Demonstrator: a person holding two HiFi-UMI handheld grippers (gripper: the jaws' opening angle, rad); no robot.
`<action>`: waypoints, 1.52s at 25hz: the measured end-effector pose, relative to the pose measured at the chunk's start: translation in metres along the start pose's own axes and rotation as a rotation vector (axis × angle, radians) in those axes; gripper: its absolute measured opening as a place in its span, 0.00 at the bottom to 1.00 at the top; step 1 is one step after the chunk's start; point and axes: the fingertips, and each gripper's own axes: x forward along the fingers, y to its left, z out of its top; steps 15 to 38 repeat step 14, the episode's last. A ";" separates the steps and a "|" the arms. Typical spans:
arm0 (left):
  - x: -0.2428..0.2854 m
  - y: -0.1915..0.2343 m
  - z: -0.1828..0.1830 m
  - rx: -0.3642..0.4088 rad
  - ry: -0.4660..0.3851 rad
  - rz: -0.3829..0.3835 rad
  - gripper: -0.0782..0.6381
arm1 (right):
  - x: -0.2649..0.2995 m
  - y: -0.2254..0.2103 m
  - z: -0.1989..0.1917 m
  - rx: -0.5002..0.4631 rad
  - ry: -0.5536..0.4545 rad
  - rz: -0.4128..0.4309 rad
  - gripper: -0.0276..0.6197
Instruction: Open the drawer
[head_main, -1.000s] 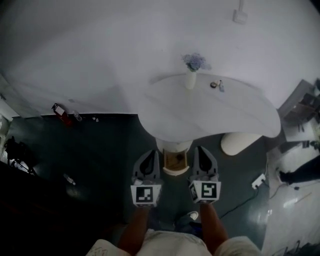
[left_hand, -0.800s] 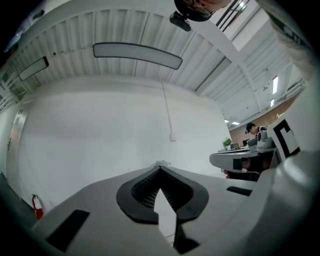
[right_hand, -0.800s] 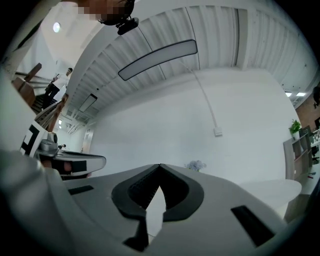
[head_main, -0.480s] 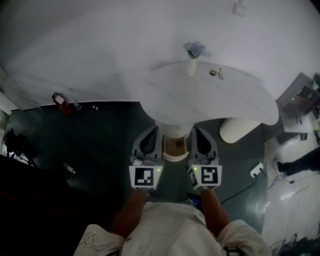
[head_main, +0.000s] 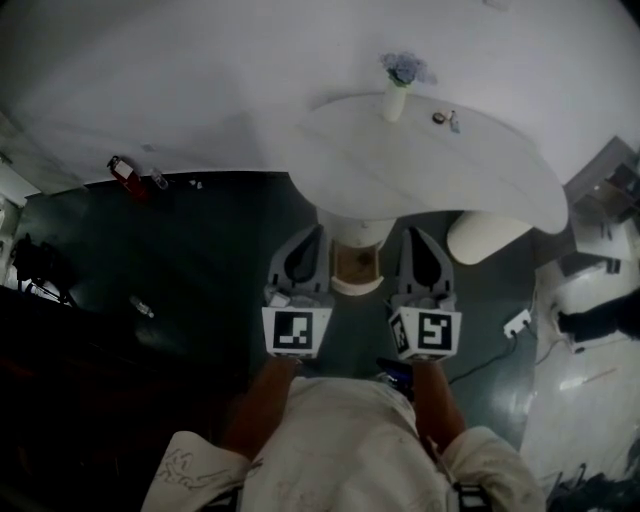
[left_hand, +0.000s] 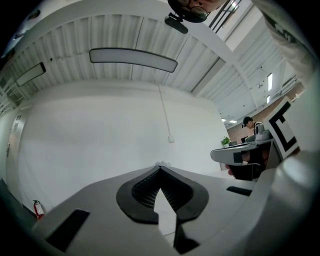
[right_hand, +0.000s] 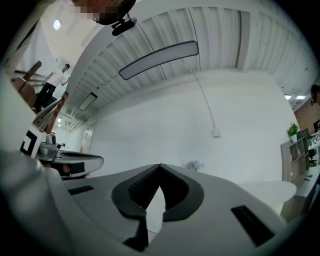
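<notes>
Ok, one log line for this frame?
drawer: looks open, under white table | left tool: shut, empty | right tool: shut, empty | position: either side of drawer

The person holds both arms out in front of the body, side by side and roughly parallel. The left tongs (head_main: 312, 240) and the right tongs (head_main: 415, 240) point forward at about the same height, close to level, with a clear gap between them. Each carries its marker cube at the rear, the left cube (head_main: 296, 332) and the right cube (head_main: 426, 333) facing up. A bare left forearm (head_main: 262, 405) and right forearm (head_main: 437, 408) run back to the torso. On both tongs the jaws meet at the tips, with nothing between them.
</notes>
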 end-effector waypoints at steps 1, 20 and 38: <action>0.000 0.000 -0.001 0.000 0.002 -0.001 0.11 | 0.000 0.000 0.000 0.001 0.000 -0.001 0.05; 0.005 -0.019 -0.010 0.036 0.005 -0.029 0.11 | -0.008 -0.010 -0.015 -0.056 0.043 -0.016 0.05; 0.005 -0.019 -0.010 0.036 0.005 -0.029 0.11 | -0.008 -0.010 -0.015 -0.056 0.043 -0.016 0.05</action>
